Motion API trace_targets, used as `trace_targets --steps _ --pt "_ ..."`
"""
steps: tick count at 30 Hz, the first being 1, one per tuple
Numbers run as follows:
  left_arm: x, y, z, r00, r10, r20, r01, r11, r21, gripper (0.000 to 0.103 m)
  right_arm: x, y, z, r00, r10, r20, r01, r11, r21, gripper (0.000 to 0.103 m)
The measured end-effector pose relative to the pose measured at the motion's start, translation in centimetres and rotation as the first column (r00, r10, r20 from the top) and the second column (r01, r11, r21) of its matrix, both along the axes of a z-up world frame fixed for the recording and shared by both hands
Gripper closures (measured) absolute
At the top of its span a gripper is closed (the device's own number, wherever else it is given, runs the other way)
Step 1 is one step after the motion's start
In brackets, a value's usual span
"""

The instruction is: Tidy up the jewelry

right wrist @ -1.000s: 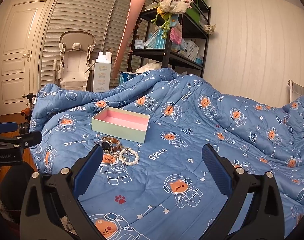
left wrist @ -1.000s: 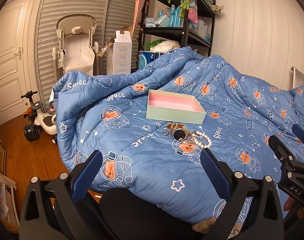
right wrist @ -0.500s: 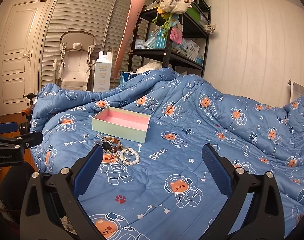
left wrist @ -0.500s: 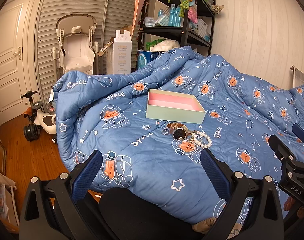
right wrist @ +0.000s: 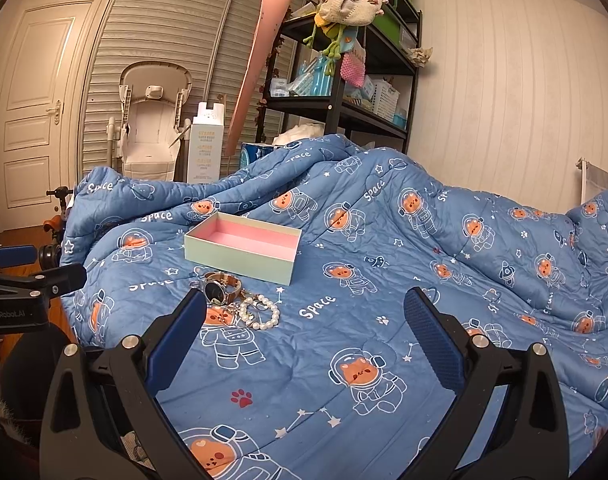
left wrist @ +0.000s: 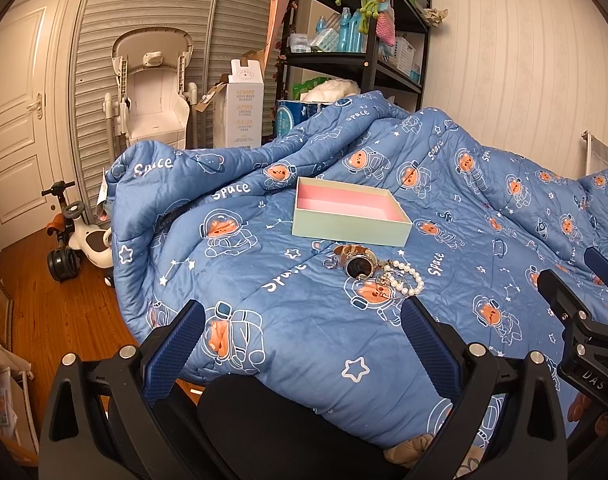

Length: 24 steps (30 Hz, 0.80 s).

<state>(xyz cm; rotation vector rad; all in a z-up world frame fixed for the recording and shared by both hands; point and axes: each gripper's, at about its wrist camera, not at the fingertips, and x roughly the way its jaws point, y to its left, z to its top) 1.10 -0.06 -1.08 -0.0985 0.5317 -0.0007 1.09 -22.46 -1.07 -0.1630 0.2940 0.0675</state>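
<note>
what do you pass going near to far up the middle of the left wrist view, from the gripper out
left gripper → watch beside the pearl bracelet → box → quilt ridge → shelf

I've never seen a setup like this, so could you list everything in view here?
box: one, mint outside, pink inside, empty, on the quilt
watch: one, gold with dark face, just in front of the box
pearl bracelet: one, white, beside the watch
quilt: one, blue with astronaut bears, covering the bed
shelf unit: one, black, behind the bed
high chair: one, white, by the slatted doors
ride-on toy: one, white and black, on the wooden floor
left claw: one, black with blue pads, open
right claw: one, same colours, open
</note>
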Motion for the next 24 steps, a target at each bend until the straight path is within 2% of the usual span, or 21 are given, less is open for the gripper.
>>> trace_targets --steps 8,24 --pt "0.1 -0.1 -0.2 1.0 -0.001 -0.007 0.001 1.0 0.002 0.007 0.3 0.0 -0.2 1.0 0.001 -0.015 -0.001 1.0 0.003 0.006" --pt "1.8 0.1 -0.9 0.995 0.013 -0.101 -0.012 1.0 0.018 0.007 2.6 0.2 -1.5 0.987 0.049 -0.151 -0.045 0.999 0.03 0.006"
